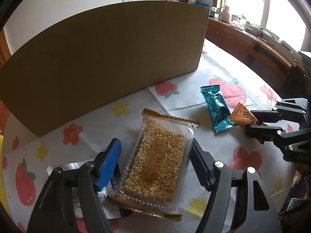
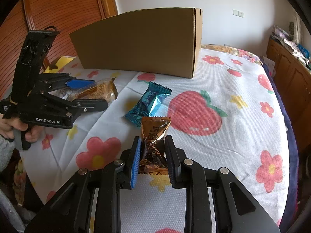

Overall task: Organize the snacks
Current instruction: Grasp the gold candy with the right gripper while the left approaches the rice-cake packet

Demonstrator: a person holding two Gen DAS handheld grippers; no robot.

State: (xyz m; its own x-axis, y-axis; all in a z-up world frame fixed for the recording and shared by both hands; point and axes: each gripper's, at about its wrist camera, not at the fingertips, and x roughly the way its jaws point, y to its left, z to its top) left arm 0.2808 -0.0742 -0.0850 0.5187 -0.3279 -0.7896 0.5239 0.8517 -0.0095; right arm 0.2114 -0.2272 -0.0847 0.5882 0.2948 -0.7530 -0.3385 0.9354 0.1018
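Cardboard box (image 2: 140,42): matt brown paperboard, smooth. Tablecloth (image 2: 223,101): woven cloth, ribbed, matt, printed with fruit and flowers. Teal wrapper (image 2: 149,103) and orange wrapper (image 2: 155,136): glossy crinkled foil; rice cake packet (image 1: 157,165): clear shiny plastic over a grainy cake.

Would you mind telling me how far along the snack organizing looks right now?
Nothing can be confirmed done: the cardboard box shows only its outer wall, so its contents are hidden. In hand: the right gripper is shut on the orange candy, and the left gripper stands open around the rice cracker pack. Left: the blue candy lies untouched on the cloth.
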